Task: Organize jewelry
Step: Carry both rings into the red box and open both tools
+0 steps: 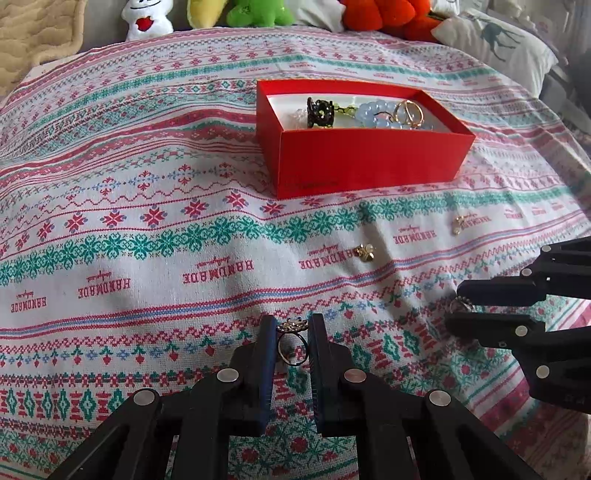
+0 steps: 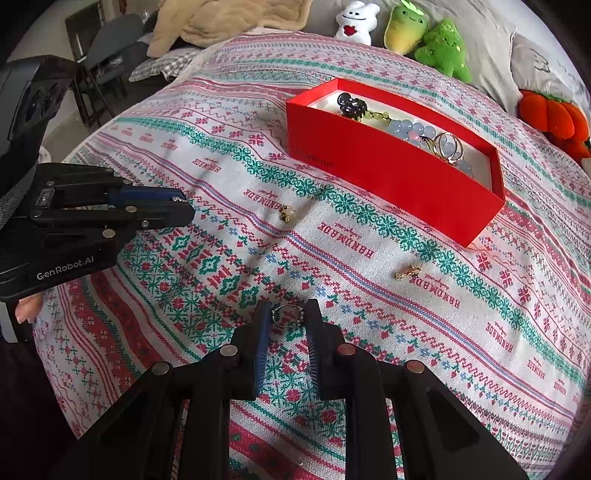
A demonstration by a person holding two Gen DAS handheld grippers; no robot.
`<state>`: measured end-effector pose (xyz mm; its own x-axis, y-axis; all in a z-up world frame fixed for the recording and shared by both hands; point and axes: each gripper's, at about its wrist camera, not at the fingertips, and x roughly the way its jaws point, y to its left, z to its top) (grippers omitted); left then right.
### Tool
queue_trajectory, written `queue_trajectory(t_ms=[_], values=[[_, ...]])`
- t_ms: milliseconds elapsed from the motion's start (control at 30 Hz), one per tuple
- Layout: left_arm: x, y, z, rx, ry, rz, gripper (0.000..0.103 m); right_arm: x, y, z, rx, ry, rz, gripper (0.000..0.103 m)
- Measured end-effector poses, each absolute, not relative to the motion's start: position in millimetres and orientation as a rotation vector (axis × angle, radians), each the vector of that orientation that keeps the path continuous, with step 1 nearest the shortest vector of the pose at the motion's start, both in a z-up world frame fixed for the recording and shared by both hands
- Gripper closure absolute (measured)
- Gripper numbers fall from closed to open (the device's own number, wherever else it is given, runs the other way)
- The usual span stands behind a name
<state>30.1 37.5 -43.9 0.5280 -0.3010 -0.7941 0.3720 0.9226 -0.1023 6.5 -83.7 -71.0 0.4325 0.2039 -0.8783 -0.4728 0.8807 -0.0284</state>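
Note:
My left gripper (image 1: pixel 293 326) is shut on a gold ring with a dark-stoned top (image 1: pixel 291 345), low over the patterned cloth. My right gripper (image 2: pixel 287 312) is shut on a thin sparkly ring (image 2: pixel 286 316); in the left wrist view it enters from the right (image 1: pixel 456 308). From the right wrist view, the left gripper (image 2: pixel 183 208) is at the left. A red box (image 1: pixel 369 162) (image 2: pixel 388 177) farther back holds a black hair claw (image 1: pixel 319 112), blue beads (image 1: pixel 373 112) and gold rings (image 1: pixel 408 112). Two small gold earrings (image 1: pixel 365 252) (image 1: pixel 458 223) lie loose on the cloth between the grippers and the box.
The knit-patterned cloth (image 1: pixel 147 221) covers a bed. Plush toys (image 2: pixel 439 48), an orange plush (image 1: pixel 388 14) and pillows (image 1: pixel 498 40) line the far edge. A beige blanket (image 2: pixel 229 18) and a dark chair (image 2: pixel 107 48) are at the far left.

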Motion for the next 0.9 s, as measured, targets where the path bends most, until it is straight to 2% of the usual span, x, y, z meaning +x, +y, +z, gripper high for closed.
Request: queue_trajectory(t_ms=[900], values=[[66.5,10.1,23.0,0.042,0.819,-0.369,0.092,23.2,-109.6,-1.4,-0.226,0.905,0.292,0.083]])
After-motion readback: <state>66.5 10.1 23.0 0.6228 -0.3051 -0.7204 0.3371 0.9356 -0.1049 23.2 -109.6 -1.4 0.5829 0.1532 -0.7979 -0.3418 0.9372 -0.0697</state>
